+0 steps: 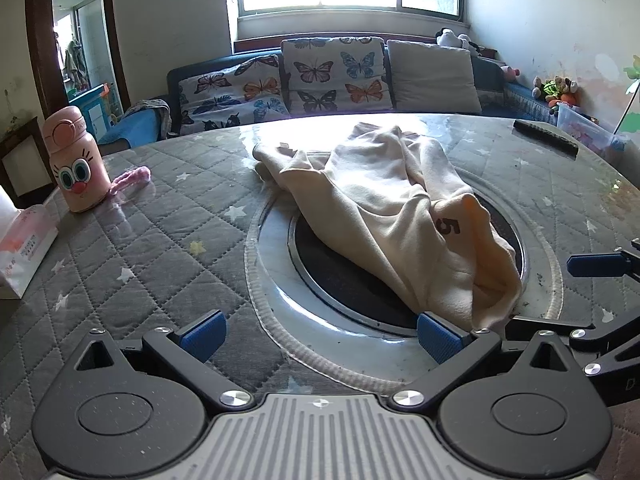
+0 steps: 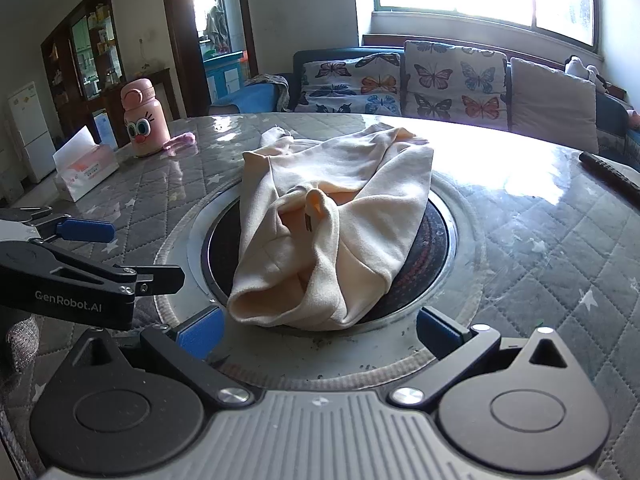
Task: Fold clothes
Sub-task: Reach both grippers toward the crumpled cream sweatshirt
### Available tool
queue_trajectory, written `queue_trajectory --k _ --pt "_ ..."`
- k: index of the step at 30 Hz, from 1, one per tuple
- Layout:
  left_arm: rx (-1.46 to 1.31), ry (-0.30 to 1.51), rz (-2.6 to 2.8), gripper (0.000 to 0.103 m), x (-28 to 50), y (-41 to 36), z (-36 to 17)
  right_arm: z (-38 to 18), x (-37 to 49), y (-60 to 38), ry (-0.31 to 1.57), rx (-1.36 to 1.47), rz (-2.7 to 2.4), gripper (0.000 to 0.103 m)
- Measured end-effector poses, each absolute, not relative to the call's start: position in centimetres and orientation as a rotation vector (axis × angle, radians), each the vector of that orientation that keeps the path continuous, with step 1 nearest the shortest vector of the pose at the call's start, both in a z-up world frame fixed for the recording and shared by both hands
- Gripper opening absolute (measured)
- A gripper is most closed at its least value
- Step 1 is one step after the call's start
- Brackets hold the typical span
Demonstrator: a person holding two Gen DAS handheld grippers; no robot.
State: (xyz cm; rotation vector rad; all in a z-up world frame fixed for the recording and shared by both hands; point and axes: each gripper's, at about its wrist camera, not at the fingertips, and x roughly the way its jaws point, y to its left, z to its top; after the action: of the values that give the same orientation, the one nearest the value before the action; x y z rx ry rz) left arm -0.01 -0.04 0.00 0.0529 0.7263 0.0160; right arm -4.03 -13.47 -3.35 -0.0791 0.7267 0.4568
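The cream garment [image 2: 328,220] is lying crumpled over the dark round inset [image 2: 424,240] at the middle of the quilted surface [image 2: 540,248], unfolded.

Risks — the glossy cover is looking slick, so a one-sided pull may be dragging the whole bundle instead of spreading it; pinching a bunched fold may be catching several layers.

Left tongs [image 1: 320,334] are standing fully released, holding nothing; the right-hand pad is sitting just beside the near hem — contact unclear. Right tongs [image 2: 320,330] are likewise gaping wide, empty, short of the cloth.
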Motion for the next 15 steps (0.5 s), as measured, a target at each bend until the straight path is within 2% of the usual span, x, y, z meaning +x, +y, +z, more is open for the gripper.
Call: queue_trajectory --k 15 --pt "0.099 0.716 0.004 0.103 2.4 -4.1 1.0 -2.6 -2.8 -14.2 0.728 -0.053 0.472 0.103"
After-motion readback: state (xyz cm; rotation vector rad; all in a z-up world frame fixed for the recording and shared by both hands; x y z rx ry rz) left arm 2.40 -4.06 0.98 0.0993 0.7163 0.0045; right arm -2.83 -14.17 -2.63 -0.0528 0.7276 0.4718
